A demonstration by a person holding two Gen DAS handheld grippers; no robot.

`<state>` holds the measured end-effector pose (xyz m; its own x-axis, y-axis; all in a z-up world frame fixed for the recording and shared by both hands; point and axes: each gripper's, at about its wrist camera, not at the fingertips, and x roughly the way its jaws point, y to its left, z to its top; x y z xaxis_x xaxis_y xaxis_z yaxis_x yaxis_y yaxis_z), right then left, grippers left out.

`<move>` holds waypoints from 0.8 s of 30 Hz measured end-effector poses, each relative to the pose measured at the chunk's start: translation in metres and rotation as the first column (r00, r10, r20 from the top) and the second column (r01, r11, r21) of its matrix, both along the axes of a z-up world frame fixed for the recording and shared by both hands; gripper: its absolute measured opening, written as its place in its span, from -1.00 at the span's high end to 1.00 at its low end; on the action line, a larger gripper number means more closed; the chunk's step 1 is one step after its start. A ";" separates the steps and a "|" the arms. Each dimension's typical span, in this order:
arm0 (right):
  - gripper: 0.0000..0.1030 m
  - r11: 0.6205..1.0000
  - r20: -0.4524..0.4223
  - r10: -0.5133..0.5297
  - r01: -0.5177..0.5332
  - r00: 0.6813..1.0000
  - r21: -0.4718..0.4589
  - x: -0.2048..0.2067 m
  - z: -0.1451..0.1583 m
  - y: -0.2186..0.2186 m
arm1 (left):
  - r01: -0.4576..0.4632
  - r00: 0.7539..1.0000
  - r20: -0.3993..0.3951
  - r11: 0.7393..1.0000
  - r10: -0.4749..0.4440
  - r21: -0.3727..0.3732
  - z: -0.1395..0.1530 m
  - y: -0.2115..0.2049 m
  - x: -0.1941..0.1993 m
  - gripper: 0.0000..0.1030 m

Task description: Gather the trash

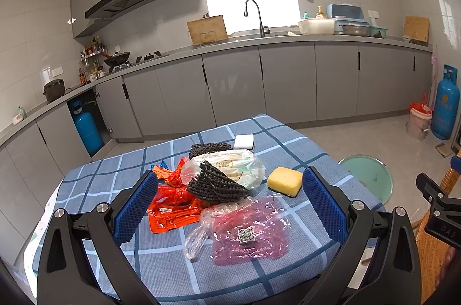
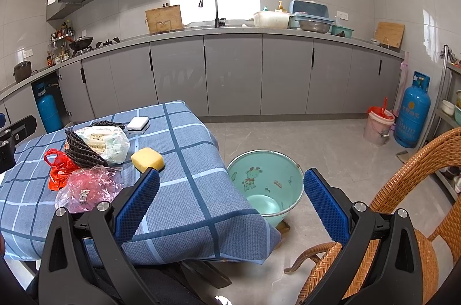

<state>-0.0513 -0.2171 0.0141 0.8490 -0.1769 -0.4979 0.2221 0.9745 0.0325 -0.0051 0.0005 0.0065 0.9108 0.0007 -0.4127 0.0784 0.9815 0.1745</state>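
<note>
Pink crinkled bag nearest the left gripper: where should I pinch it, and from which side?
Probably the raised, crumpled ridge along the far edge of the pink bag, coming down from above with the open left gripper. The rest lies flat on the tablecloth, offering little to pinch. Its far edge sits close against the black mesh, so stay on the near side.

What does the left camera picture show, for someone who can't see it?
The open left gripper faces a pile of plastic bags and a yellow sponge on a blue checked tablecloth, with a grey kitchen behind.
</note>
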 end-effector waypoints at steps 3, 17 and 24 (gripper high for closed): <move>-0.91 1.000 0.000 0.000 0.000 1.000 -0.001 0.000 0.000 0.000 | -0.001 1.000 -0.001 1.000 0.001 -0.001 -0.001 0.001 0.001 -0.92; -0.91 1.000 -0.001 0.001 -0.001 1.000 0.000 0.000 -0.001 0.001 | -0.004 1.000 0.000 1.000 0.004 0.000 -0.001 0.002 0.000 -0.92; -0.91 1.000 -0.003 0.001 -0.001 1.000 0.000 0.000 -0.001 0.001 | -0.005 1.000 0.000 1.000 0.005 0.000 -0.001 0.002 0.000 -0.92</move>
